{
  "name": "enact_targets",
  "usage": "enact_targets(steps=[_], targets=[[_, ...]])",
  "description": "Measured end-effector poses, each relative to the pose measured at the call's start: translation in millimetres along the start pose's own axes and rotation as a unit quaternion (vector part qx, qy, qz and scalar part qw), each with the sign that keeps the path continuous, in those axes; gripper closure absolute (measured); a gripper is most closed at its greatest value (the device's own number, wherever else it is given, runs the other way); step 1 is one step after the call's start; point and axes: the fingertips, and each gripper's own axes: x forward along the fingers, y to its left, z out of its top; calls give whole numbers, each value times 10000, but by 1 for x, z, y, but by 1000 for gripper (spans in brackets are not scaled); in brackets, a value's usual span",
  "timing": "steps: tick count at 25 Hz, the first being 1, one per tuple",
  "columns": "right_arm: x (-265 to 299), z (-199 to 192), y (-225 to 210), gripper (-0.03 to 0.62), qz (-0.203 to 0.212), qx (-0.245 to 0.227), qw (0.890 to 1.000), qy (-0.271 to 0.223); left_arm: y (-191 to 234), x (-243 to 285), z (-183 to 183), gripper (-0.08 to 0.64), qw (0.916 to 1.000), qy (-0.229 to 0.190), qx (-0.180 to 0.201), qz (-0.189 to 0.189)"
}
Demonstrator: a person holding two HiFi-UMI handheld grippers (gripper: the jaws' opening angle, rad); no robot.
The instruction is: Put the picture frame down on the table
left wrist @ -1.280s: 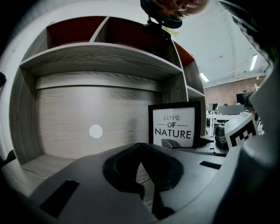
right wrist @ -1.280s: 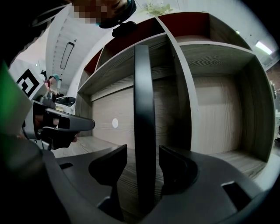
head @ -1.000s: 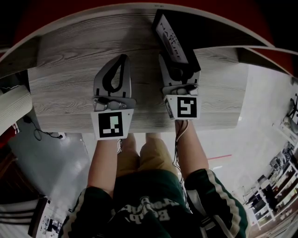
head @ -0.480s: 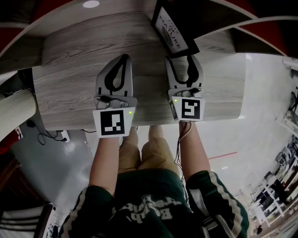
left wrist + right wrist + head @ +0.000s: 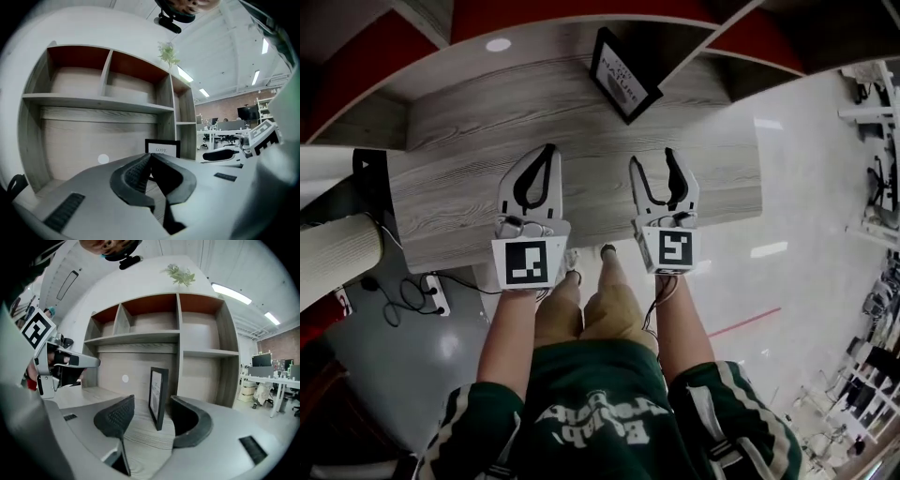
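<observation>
Grey table point(image 5: 478, 192): one picture frame point(image 5: 622, 74)

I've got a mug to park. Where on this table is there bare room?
The table is bare nearly everywhere: the wide stretch left of the picture frame, and the band between it and the left gripper and right gripper. It is tight only at the back, where the frame stands by the shelf divider.
</observation>
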Motion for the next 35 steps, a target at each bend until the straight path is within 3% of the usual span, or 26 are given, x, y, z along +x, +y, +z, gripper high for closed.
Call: enact_targets(steps=[6,11,17,19,20,21,32,35], targets=[[-60,63,36,354,142,-8,9999,-3,-3,-59,49,541,9997,-8,140,-221],[-112,107,60,356,443,-201,9988,-80,-32,-105,94,541,9979,-12,387,-514],[-187,143,68,377,676,-450,9957,-443,-74,-167,123,541,9975,-76,563,-425],[-222,152,65,410,699,-478,9945,-620,-94,-193,130,541,9976,-50,590,-353],[-239,156,64,509,708,-475,9940,-690,-104,-206,133,541,9976,-33,611,-328],[-257,157,64,554,728,-451,9938,-706,-115,-220,135,541,9975,-8,638,-307],[-442,161,80,557,1123,-341,9878,-1023,-240,-371,144,541,9976,102,649,-230],[-483,161,78,557,1241,-254,9851,-1161,-274,-405,149,541,9956,109,910,-167]])
